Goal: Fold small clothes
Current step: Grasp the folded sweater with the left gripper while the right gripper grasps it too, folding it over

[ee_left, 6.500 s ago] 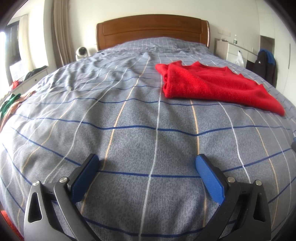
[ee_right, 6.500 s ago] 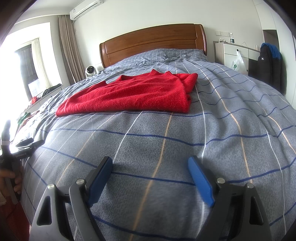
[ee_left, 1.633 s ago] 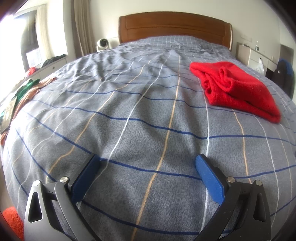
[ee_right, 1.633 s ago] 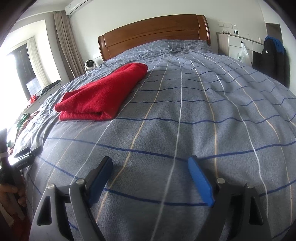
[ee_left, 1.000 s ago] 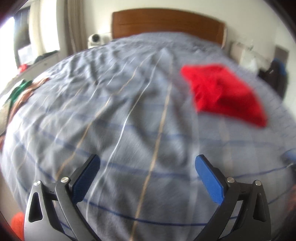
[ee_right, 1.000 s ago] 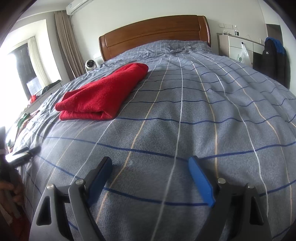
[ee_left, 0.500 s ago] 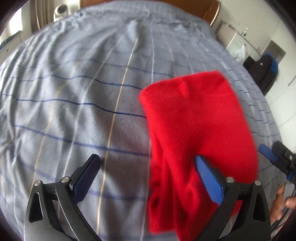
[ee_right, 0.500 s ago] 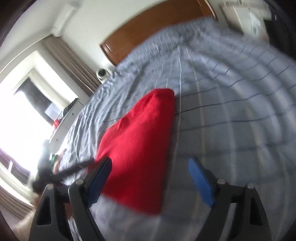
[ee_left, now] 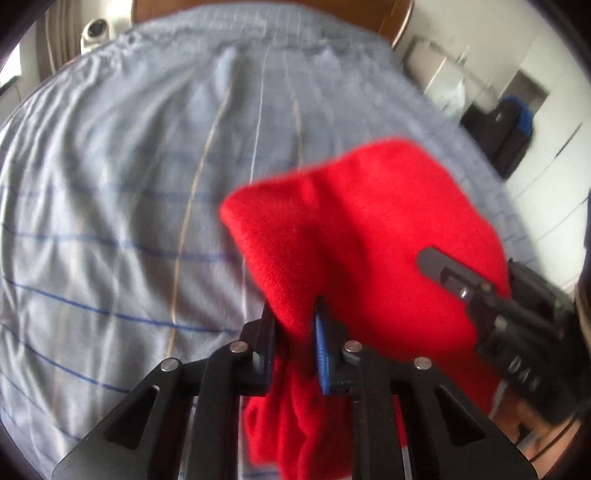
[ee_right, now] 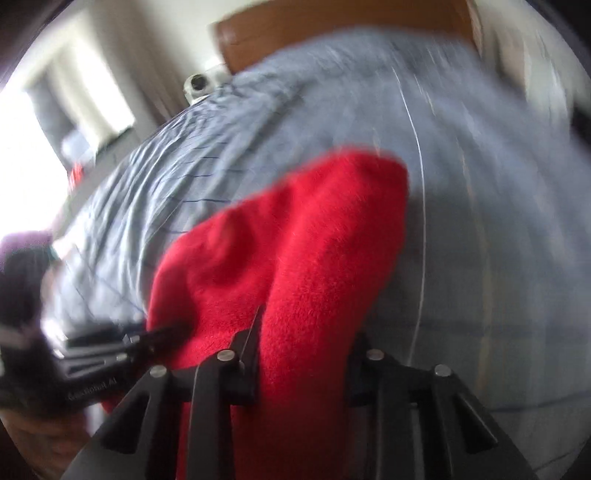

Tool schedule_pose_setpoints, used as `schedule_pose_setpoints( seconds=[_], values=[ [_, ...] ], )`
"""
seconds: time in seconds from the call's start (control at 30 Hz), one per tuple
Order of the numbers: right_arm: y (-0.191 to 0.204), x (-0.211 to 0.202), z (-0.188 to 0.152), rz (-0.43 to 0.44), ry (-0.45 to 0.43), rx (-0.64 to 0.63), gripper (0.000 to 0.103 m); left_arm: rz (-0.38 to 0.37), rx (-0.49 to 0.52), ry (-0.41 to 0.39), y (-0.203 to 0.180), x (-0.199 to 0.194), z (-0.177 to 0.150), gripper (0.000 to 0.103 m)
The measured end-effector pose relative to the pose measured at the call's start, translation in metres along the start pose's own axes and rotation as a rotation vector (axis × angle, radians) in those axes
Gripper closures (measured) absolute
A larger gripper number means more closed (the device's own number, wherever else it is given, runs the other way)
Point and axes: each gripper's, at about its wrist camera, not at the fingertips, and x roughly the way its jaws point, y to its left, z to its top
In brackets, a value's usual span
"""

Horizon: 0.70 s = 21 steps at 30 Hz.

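Note:
The folded red sweater (ee_left: 369, 221) lies on the grey checked bed cover (ee_left: 129, 203), with its near end raised. My left gripper (ee_left: 295, 325) has its jaws closing, and they pinch the sweater's near left corner between the pads. My right gripper (ee_right: 304, 354) is also closing, with a thick fold of the red sweater (ee_right: 295, 240) filling the gap between its fingers. One black finger (ee_left: 436, 262) of the right gripper lies on the cloth in the left wrist view. In the right wrist view the left gripper (ee_right: 159, 336) shows at the sweater's left edge. Both views are blurred.
The wooden headboard (ee_right: 332, 33) stands at the far end of the bed. A small white device (ee_left: 96, 31) sits at the far left. At the right are a pale cabinet (ee_left: 436, 70) and a dark jacket (ee_left: 509, 122). A hand (ee_left: 524, 417) holds the right gripper.
Both grippers came in over the sweater from the bare bed cover. Their wide-open jaws have narrowed onto its near end, and the cloth there has bunched and risen.

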Motion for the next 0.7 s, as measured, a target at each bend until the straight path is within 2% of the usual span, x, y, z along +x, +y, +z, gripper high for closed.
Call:
schedule_pose_setpoints(
  seconds=[0.13, 0.2, 0.27, 0.3, 0.33, 0.37, 0.4, 0.43, 0.47, 0.53, 0.6, 0.63, 0.7],
  values=[
    [0.021, -0.056, 0.027, -0.007, -0.171, -0.065, 0.073, -0.043, 0.02, -0.143, -0.007, -0.067, 0.022, 0.086],
    [0.024, -0.083, 0.044, 0.018, -0.236, -0.059, 0.073, -0.048, 0.035, -0.171, -0.01, -0.089, 0.031, 0.084],
    [0.022, -0.092, 0.055, 0.054, -0.239, -0.02, 0.072, -0.04, 0.041, -0.118, -0.009, -0.081, 0.032, 0.073],
    [0.018, -0.089, 0.056, 0.065, -0.226, 0.009, 0.071, -0.026, 0.033, -0.079, -0.007, -0.07, 0.027, 0.061],
    [0.013, -0.085, 0.053, 0.076, -0.198, 0.041, 0.064, 0.001, 0.022, -0.05, -0.001, -0.058, 0.019, 0.052],
    [0.006, -0.074, 0.048, 0.086, -0.146, 0.073, 0.054, 0.053, 0.025, -0.021, 0.005, -0.045, 0.006, 0.051],
    [-0.005, -0.062, 0.032, 0.081, -0.071, 0.105, 0.048, 0.109, 0.043, -0.007, 0.009, -0.037, -0.008, 0.051],
    [-0.014, -0.057, 0.013, 0.06, -0.032, 0.123, 0.042, 0.17, 0.073, -0.002, 0.014, -0.034, -0.027, 0.051],
    [-0.021, -0.052, -0.005, 0.032, -0.003, 0.131, 0.042, 0.23, 0.111, -0.02, 0.018, -0.038, -0.052, 0.051],
    [-0.035, -0.056, -0.054, -0.025, 0.021, 0.114, 0.042, 0.267, 0.129, -0.068, 0.022, -0.054, -0.084, 0.038],
    [-0.046, -0.068, -0.094, -0.056, 0.028, 0.105, 0.038, 0.287, 0.11, -0.149, 0.026, -0.077, -0.115, 0.011],
    [-0.051, -0.074, -0.11, -0.066, 0.031, 0.108, 0.035, 0.296, 0.098, -0.193, 0.026, -0.089, -0.128, 0.003],
    [-0.058, -0.093, -0.141, -0.088, 0.038, 0.119, 0.034, 0.313, 0.077, -0.273, 0.021, -0.11, -0.147, 0.002]
  ],
)
